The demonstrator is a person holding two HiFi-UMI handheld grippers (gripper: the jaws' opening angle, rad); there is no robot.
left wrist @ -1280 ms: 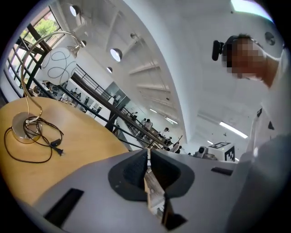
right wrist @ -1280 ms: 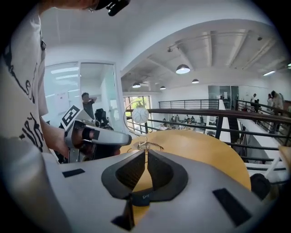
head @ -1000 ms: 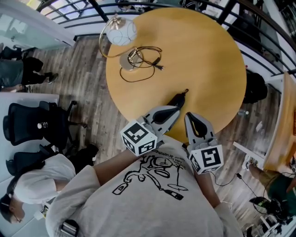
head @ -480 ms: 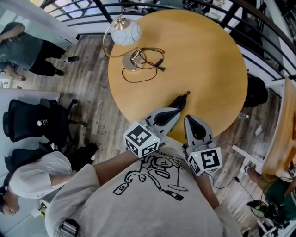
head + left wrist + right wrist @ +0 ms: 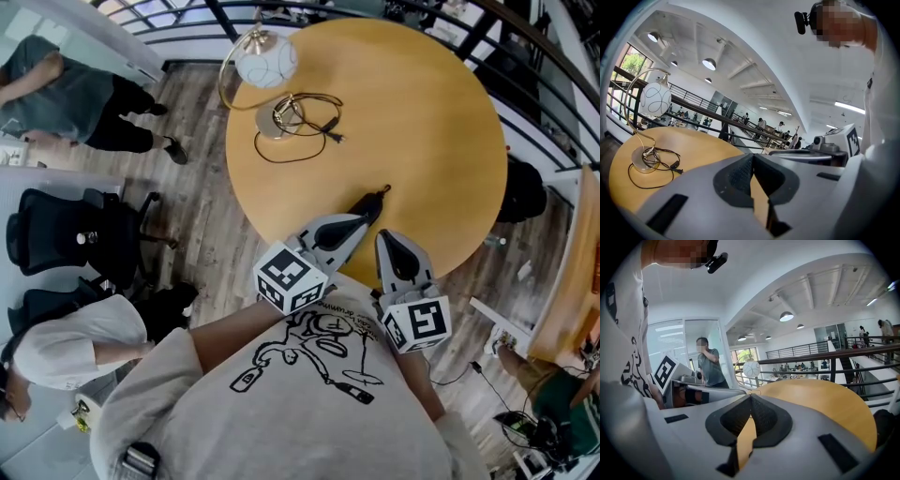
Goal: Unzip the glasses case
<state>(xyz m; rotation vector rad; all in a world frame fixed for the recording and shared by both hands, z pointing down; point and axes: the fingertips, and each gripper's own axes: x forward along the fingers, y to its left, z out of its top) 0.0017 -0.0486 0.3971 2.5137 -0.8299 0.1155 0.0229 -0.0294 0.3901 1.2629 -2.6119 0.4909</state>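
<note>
The left gripper (image 5: 359, 222) sits just below the middle of the head view. Its jaws are pressed together, and nothing shows between them. The right gripper (image 5: 384, 235) is beside it, a little to the right. Its jaws are pressed together too, with nothing in them.

The glasses case (image 5: 364, 204) is the small dark thing right at the tip of the left gripper. It lies near the lower edge of the round table (image 5: 422, 112). I cannot tell if the tip touches it. A thin tail (image 5: 382, 190) sticks out of its upper right end. It may be the zip pull, but it is too small to be sure. Whether the zip is open or closed is also too small to see.

Farther away, in the upper middle of the picture, a lamp (image 5: 265, 58) stands on the table with a loose cord (image 5: 295, 141) by it.

Since a second ago, almost nothing is different. Both grippers stay in the same spot with their jaws together. The case lies just as it did. Only the people (image 5: 66, 84) at the left have walked on. So no pull on the zip shows in this second. The scene fits a case waiting to be opened, and also one already unzipped and let go.
</note>
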